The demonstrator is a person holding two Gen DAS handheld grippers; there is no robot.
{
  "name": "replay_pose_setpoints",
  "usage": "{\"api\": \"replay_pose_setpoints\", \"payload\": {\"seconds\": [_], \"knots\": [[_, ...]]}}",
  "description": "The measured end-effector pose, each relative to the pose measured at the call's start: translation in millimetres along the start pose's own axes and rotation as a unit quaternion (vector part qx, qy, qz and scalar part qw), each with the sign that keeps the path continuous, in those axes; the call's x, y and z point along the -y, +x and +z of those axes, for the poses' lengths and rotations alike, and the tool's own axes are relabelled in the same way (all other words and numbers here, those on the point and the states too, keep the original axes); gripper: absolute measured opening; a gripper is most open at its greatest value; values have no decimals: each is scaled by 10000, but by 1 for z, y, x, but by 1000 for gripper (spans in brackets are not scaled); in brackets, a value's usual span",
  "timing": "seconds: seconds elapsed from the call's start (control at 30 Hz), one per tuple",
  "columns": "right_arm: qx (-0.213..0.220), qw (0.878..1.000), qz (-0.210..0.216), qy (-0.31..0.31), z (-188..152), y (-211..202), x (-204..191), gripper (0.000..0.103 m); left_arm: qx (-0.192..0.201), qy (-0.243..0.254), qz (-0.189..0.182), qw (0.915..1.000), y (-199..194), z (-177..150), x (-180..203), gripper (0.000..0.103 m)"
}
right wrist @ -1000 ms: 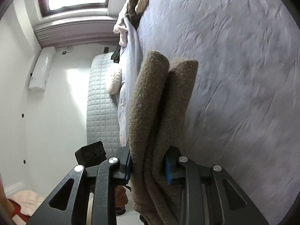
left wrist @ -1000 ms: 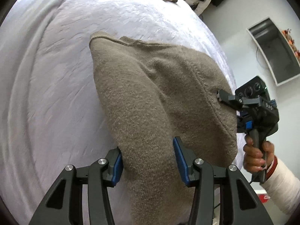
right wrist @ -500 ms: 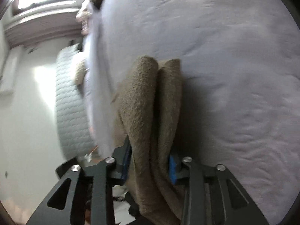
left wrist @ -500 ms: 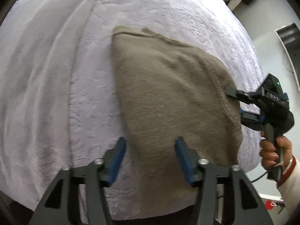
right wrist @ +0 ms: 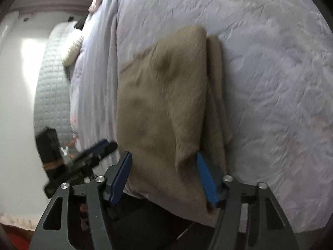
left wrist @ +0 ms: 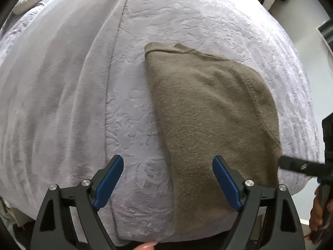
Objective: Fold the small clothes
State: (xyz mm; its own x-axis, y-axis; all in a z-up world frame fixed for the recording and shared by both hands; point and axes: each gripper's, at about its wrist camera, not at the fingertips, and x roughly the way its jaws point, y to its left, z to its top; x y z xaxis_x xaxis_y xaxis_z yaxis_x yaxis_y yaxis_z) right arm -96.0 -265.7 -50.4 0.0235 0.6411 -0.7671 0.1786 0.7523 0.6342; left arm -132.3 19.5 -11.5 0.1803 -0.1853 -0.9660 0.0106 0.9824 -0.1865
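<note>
On bed: folded sweater | left claw spread, just opening | right claw spread, just opening

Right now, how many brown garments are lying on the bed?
1: a folded brown fleece garment lying near the edge of the lavender bedspread. Other clothes are heaped at the far end, colours unclear.

A bed with an embossed lavender-white cover fills both views — a smoother grey blanket lies along its left side. Beyond the bed's far edge stand a quilted grey panel and a brightly lit white wall.
</note>
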Motion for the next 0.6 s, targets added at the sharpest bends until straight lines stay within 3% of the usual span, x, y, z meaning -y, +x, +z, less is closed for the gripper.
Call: {"api": "replay_pose_setpoints", "payload": {"seconds": [0.03,0.07,0.13,0.3,0.43,0.6], "knots": [[-29,9999,-124,-26,-4,2,-2,47,-26,-56,34,10000,-1,1,0,88],[-18,9997,-228,-49,-7,3,0,31,-38,-102,33,9999,-2,1,-1,88],[84,9987,-502,-74,-14,0,0,19,-28,-123,7,9999,-6,1,-1,88],[95,9887,-1497,56,-28,6,28,15,-108,-98,385,9992,-7,1,0,88],[38,9883,-1507,213,-34,18,55,11,-126,-52,510,9986,-11,1,1,88],[46,9832,-1816,-157,-36,19,46,11,-305,-23,675,9973,-14,1,1,88]]}}
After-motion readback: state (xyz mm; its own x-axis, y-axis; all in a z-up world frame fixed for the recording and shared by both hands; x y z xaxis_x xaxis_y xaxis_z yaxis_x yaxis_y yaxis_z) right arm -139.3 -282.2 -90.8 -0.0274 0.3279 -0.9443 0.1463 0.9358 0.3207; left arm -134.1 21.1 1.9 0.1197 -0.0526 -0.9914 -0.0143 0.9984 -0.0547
